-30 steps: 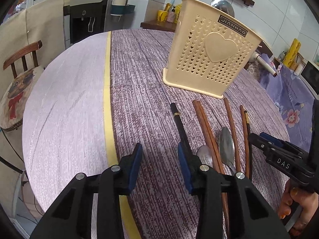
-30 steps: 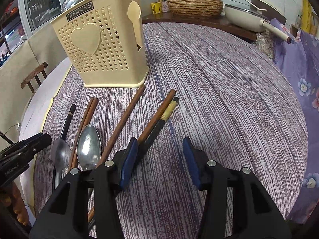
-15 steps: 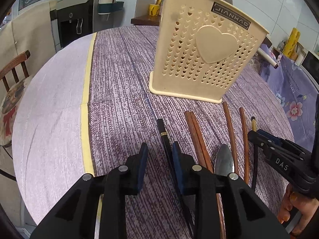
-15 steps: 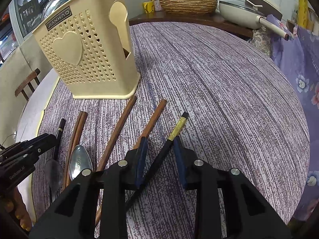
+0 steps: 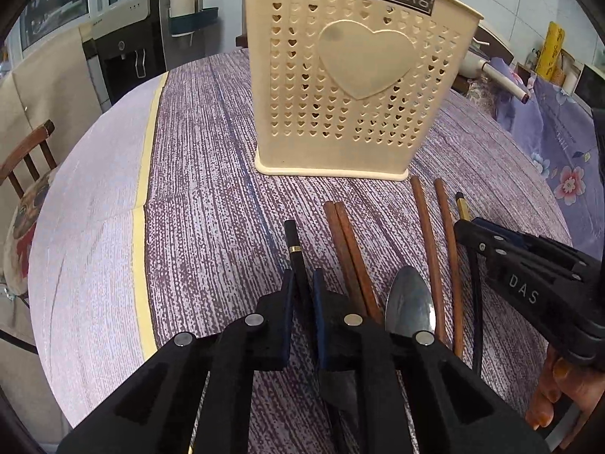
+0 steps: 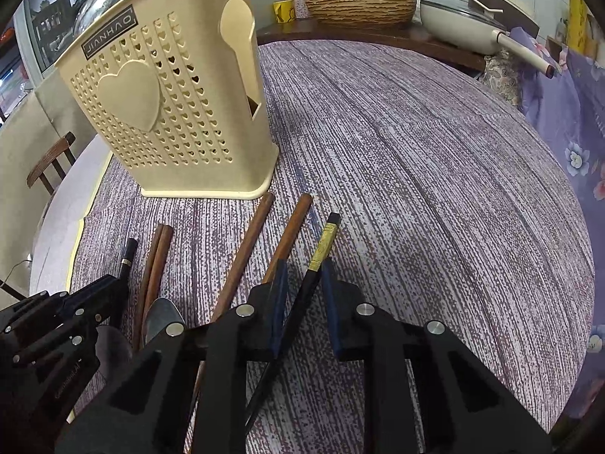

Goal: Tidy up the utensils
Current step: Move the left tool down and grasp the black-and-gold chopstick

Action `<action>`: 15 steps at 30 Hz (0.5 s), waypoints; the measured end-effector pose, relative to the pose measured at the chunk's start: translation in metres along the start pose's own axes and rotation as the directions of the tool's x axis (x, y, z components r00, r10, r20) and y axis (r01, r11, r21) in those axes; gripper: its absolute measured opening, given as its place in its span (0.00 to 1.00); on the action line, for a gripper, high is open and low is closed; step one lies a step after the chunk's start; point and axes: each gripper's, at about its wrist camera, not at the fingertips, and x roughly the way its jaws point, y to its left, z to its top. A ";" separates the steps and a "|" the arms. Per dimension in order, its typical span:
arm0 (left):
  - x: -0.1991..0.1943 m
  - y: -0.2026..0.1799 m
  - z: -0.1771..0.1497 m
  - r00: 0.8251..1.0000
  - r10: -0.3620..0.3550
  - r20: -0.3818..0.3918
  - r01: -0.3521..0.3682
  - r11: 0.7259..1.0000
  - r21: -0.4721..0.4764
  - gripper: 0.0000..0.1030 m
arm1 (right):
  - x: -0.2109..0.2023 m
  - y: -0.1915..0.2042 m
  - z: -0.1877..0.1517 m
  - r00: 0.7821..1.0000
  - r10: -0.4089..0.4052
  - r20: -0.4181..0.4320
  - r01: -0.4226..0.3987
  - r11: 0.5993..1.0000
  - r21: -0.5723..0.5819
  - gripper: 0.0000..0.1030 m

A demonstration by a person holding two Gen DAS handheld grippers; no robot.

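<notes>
Broadly spread beneath everything: a round table [image 5: 211, 196] under a purple-streaked cloth. Upright on it, toward the far side, a cream utensil holder [image 5: 351, 87] with heart-shaped holes and one big raised heart on its face.

Nearer than the holder, off its left corner: the left gripper [image 5: 303, 283], tilted down at the cloth. Jaws closing, blue pads just beside either flank of a black chopstick with a thin gold ring [image 5: 294, 242]. Cannot tell whether the pads press on it yet.

Nearer than the holder, off its right corner: the right gripper [image 6: 304, 276], likewise tilted down. Jaws closing but apart, with a black chopstick with a gold end [image 6: 321, 249] lying slantwise between them and cloth showing on both sides of it. Bare fingers of a hand [image 5: 559, 389] curled under this gripper's body.

Flat on the cloth in front of the holder, ends toward its base without touching it:
- a pair of brown chopsticks [image 5: 346, 242], side by side and touching, just right of the ringed black one;
- two single brown chopsticks [image 5: 427, 234], slightly apart from each other, below the holder's right corner;
- a metal spoon [image 5: 410, 302], bowl up, between the pair and the singles, farther from the holder than their tips.
</notes>
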 end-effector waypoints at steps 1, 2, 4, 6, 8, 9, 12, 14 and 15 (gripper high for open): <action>0.000 -0.001 -0.001 1.000 0.006 0.004 -0.006 1.000 0.003 0.10 | 0.000 0.001 -0.001 1.000 -0.006 0.002 0.006 1.000 -0.004 0.19; 0.000 -0.002 -0.001 1.000 0.011 0.007 -0.011 1.000 0.003 0.10 | 0.000 0.003 -0.002 1.000 -0.011 0.003 0.011 1.000 -0.008 0.19; 0.000 -0.003 -0.001 1.000 0.020 0.009 -0.020 1.000 0.009 0.10 | 0.000 0.004 -0.003 1.000 -0.013 0.006 0.013 1.000 -0.009 0.18; 0.001 -0.005 0.000 1.000 0.025 0.011 -0.025 1.000 0.015 0.10 | 0.000 0.004 -0.003 1.000 -0.024 0.011 0.025 1.000 -0.017 0.13; 0.001 -0.006 0.001 1.000 0.025 0.010 -0.025 0.999 0.023 0.10 | 0.000 0.004 -0.003 1.000 -0.022 0.012 0.022 1.000 -0.016 0.13; 0.001 -0.006 0.001 1.000 0.024 0.008 -0.024 0.999 0.030 0.09 | 0.001 0.003 -0.002 1.000 -0.022 0.013 0.022 1.000 -0.017 0.13; 0.003 -0.006 0.004 1.000 0.025 0.004 -0.025 0.999 0.037 0.08 | 0.001 0.003 -0.002 1.000 -0.021 0.013 0.021 1.000 -0.018 0.13; 0.005 -0.007 0.005 0.999 0.032 0.005 -0.032 0.998 0.045 0.08 | 0.001 0.002 -0.001 1.000 -0.021 0.012 0.022 0.999 -0.026 0.13; 0.005 -0.007 0.006 0.999 0.034 0.005 -0.034 0.998 0.047 0.08 | 0.001 0.002 -0.001 1.000 -0.020 0.012 0.020 0.999 -0.026 0.13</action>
